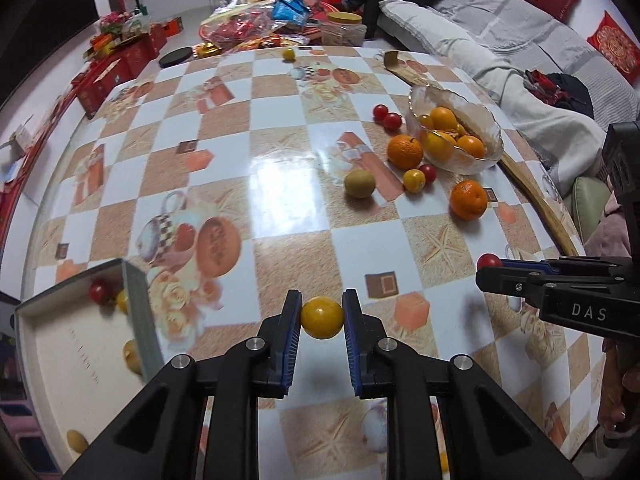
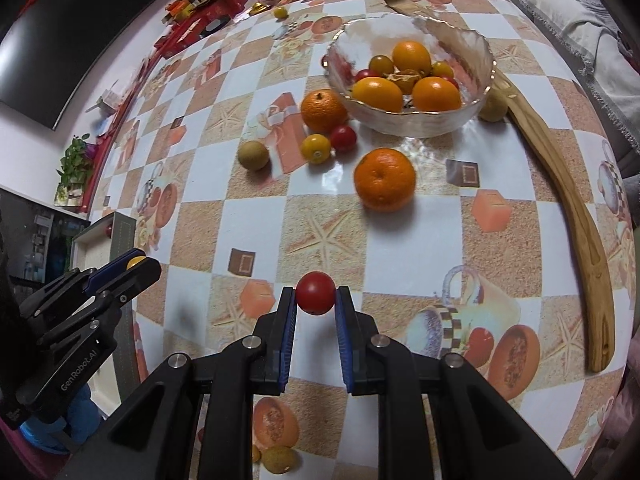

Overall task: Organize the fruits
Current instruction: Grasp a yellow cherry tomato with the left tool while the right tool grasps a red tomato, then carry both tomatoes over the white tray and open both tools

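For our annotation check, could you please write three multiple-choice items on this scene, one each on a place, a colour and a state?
1. Where does the kiwi lie?
A. in the glass bowl
B. on the table, left of the bowl
C. in the white box

2. What colour is the small fruit in the right gripper?
A. red
B. green
C. purple

3. What is the state of the left gripper?
A. wide open and empty
B. shut on a yellow fruit
C. shut on a spoon

Answers:
1 B: the kiwi sits on the table, apart from the glass bowl.
2 A: a red cherry tomato sits between its pads.
3 B: both pads press the yellow fruit.
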Tool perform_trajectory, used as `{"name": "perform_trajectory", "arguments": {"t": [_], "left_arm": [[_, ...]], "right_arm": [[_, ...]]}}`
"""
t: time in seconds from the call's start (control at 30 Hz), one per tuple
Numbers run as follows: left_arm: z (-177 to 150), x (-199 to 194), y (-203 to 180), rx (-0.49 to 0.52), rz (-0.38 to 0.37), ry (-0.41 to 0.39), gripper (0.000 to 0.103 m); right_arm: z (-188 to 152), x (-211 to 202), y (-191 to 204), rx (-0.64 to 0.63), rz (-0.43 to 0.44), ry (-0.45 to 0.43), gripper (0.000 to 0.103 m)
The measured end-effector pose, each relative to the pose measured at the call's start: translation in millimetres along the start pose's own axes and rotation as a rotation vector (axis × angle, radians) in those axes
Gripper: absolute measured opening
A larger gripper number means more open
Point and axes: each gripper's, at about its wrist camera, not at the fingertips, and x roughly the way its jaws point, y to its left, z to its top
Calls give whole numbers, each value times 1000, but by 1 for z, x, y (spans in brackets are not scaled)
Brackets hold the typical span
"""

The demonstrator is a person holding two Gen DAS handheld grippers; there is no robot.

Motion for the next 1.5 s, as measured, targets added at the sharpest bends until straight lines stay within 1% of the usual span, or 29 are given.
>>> {"name": "perform_trajectory", "arguments": {"t": [0.23, 0.43, 0.83, 1.07, 1.13, 1.37, 1.5], "left_arm": [[-18, -19, 25, -46, 33, -17, 22], [-33, -34, 51, -94, 61, -31, 22], [-64, -56, 130, -209, 150, -49, 22], [-80, -57, 171, -265, 198, -35, 22], [-83, -57, 184, -290, 201, -34, 22], [-81, -48, 214, -315, 244, -34, 22], [-80, -35, 230, -329, 266, -11, 22]], "right_arm": [[-3, 0, 29, -50, 11, 4, 21], [-4, 7, 67, -113, 30, 18, 21], [-2, 26, 150, -247, 74, 45, 21], [-1, 39, 198, -315, 99, 64, 21], [1, 43, 209, -328, 104, 66, 21], [9, 66, 249, -368, 128, 87, 21], [14, 80, 266, -384, 139, 105, 21]]}}
